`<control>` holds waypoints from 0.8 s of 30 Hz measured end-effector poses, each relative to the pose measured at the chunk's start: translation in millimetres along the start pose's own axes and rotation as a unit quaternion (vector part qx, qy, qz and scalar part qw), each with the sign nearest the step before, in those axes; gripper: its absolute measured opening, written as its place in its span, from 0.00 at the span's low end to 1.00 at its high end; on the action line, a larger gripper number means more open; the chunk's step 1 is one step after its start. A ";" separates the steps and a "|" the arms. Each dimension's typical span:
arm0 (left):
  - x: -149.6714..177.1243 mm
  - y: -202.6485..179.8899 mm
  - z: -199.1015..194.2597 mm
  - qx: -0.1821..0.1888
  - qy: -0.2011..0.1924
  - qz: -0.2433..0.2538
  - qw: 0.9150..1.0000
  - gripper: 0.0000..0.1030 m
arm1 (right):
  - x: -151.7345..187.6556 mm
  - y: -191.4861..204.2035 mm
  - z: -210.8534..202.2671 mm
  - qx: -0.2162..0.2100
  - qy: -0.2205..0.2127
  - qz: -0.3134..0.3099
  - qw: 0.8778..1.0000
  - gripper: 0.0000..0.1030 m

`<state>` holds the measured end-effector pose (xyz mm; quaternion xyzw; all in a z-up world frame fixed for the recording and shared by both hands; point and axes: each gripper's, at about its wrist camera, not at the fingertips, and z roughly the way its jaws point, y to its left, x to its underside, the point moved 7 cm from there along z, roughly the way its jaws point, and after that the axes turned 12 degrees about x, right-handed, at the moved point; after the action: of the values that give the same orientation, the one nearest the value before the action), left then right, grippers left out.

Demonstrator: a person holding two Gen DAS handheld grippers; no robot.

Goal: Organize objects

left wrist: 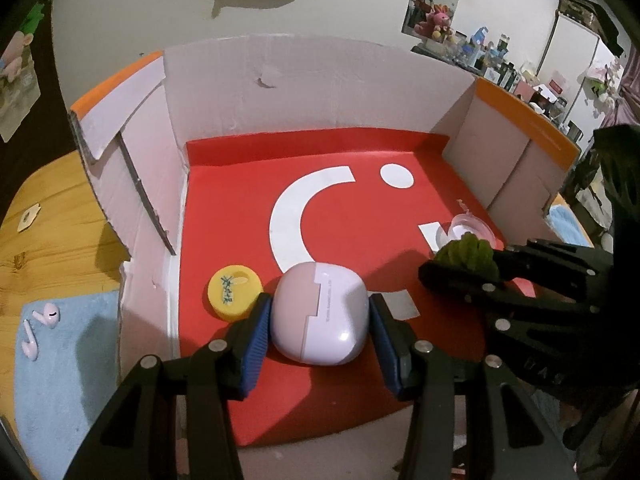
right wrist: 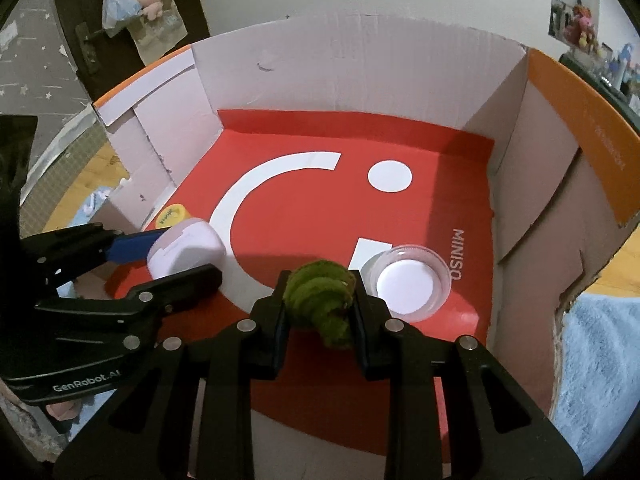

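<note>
**What sits in our box**

We hold a pink-and-lilac earbud case (left wrist: 318, 312), lid closed, lying on the red floor of the cardboard box (left wrist: 312, 88). Just left of it lies our round yellow disc (left wrist: 234, 292), flat, with a small leaf print. On the right we grip a fuzzy green clump (right wrist: 320, 302), raised beside a clear shallow dish (right wrist: 410, 280). Two pink earbuds (left wrist: 40, 330) lie outside on the blue cloth (left wrist: 60, 380).
</note>
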<state>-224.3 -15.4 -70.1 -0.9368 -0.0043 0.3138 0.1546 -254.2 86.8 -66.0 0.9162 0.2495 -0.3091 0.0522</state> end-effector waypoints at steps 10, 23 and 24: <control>-0.2 0.5 0.4 -0.002 -0.007 0.001 1.000 0.49 | -1.1 -0.9 0.2 0.001 -0.005 0.004 1.000 0.24; -0.4 -2.1 -2.0 0.004 -0.013 0.001 1.000 0.57 | 0.6 -0.3 -3.3 -0.005 -0.008 0.006 1.000 0.28; -0.3 -2.6 -2.3 0.003 -0.014 0.001 1.000 0.57 | 0.6 -0.4 -4.2 -0.006 -0.010 0.007 1.000 0.28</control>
<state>-222.9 -13.7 -67.4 -0.9320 -0.0044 0.3268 0.1570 -251.7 88.4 -62.9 0.9146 0.2444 -0.3161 0.0619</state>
